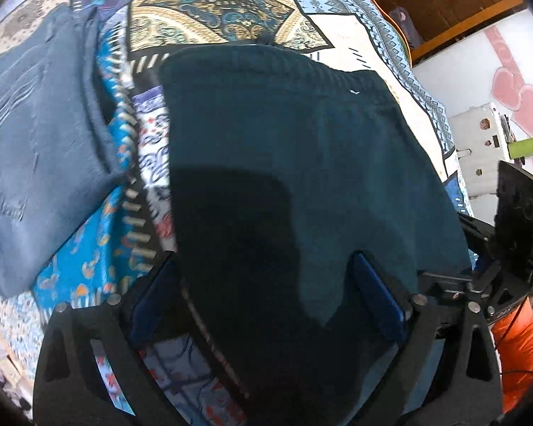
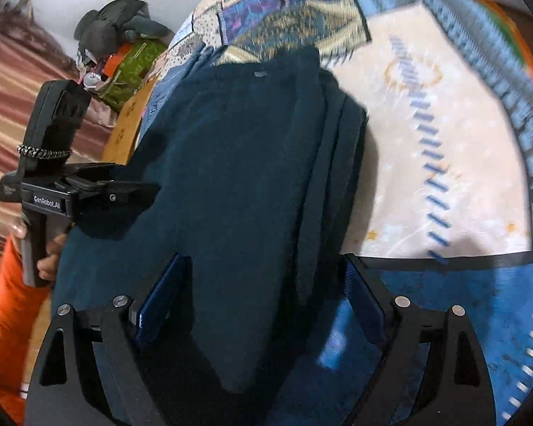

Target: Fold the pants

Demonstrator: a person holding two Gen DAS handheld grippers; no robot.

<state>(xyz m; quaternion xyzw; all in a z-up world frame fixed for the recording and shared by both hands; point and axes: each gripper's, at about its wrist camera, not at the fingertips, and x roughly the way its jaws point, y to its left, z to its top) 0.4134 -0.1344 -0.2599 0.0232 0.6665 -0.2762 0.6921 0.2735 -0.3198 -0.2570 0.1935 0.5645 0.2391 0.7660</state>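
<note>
The dark teal pants (image 1: 284, 149) lie folded on the patterned bedspread (image 1: 216, 10), waistband at the far end. My left gripper (image 1: 266, 266) is open, its blue pads either side of the near left part of the pants, just above them. In the right wrist view the pants (image 2: 238, 163) show stacked folded layers along their right edge. My right gripper (image 2: 263, 266) is open over the near right part of the pants. The left gripper's body (image 2: 53, 191) shows at the left of that view, held by a hand with an orange sleeve.
A folded grey-blue garment (image 1: 42, 163) lies on the bed to the left of the pants. A white appliance (image 1: 479, 142) and a green cup (image 1: 526, 145) stand beyond the bed's right edge. A pile of bags and dark things (image 2: 120, 42) sits past the far left corner.
</note>
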